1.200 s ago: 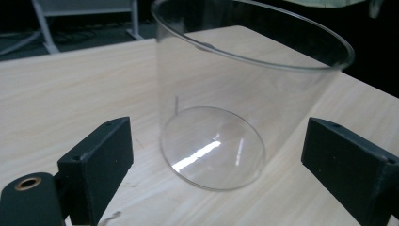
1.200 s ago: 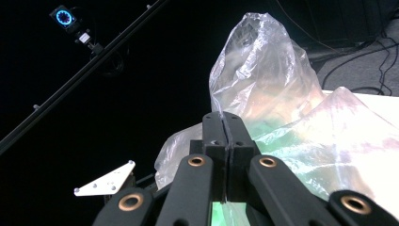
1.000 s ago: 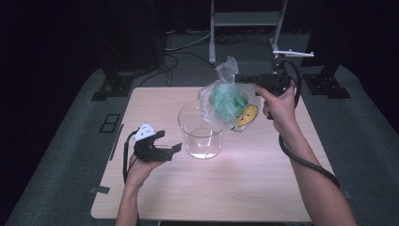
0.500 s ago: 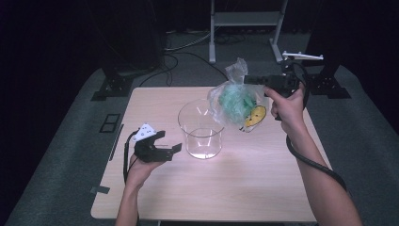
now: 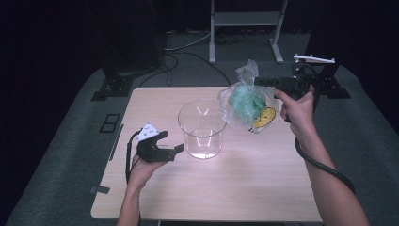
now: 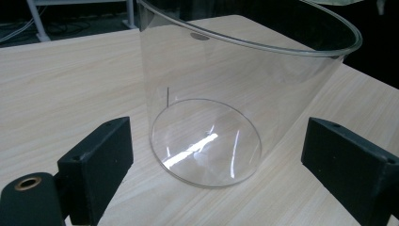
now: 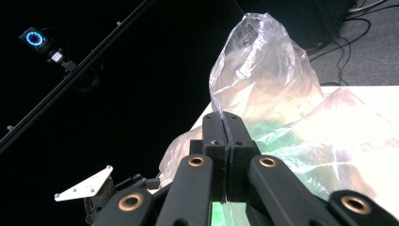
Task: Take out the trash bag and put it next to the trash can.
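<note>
Wooden table [image 5: 263, 188], dark room — right gripper [image 5: 261, 81] pinches the plastic bag [image 5: 244, 106] aloft beside the glass beaker [image 5: 202, 127]. Left gripper [image 6: 211, 165] spread around the base. Risk: thin film slipping out.

Both forearms are bare, no sleeves visible; the left black two-jaw gripper [image 5: 178, 149] carries a pale three-cornered plate and a black trailing cable; the right black gripper [image 7: 224, 123] shows brass-coloured pivot rivets.
</note>
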### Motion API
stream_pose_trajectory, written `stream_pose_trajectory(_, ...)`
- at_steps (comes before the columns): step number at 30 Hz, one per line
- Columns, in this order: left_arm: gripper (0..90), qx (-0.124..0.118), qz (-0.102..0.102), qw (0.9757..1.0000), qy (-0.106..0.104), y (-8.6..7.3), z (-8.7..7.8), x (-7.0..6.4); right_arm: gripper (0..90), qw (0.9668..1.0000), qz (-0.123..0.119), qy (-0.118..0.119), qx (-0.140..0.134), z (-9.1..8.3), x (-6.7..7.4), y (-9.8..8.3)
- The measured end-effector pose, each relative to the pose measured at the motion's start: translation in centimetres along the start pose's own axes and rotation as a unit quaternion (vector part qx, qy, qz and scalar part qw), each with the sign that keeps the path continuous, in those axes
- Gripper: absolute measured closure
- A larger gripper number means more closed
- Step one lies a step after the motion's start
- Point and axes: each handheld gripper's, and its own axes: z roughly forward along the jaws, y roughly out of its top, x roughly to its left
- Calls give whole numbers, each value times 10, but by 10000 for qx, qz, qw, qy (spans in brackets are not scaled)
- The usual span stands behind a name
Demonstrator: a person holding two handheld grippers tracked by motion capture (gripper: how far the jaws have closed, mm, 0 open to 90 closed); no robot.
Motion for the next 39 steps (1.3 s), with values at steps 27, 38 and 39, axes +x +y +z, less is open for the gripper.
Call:
stream_pose_trajectory(27,85,100,-15,9999,27,-2,4,0,900,9984,486,-298,60,-5,-58,-28)
stream_pose_trajectory(38,85,86,-25,10000,31,-2,3,0,900,9963,568,-519,375,16,-80,-50)
stream_pose_trajectory(39,85,93,-17,10000,31,-2,3,1,900,9961,578,-525,405,17,-82,-52)
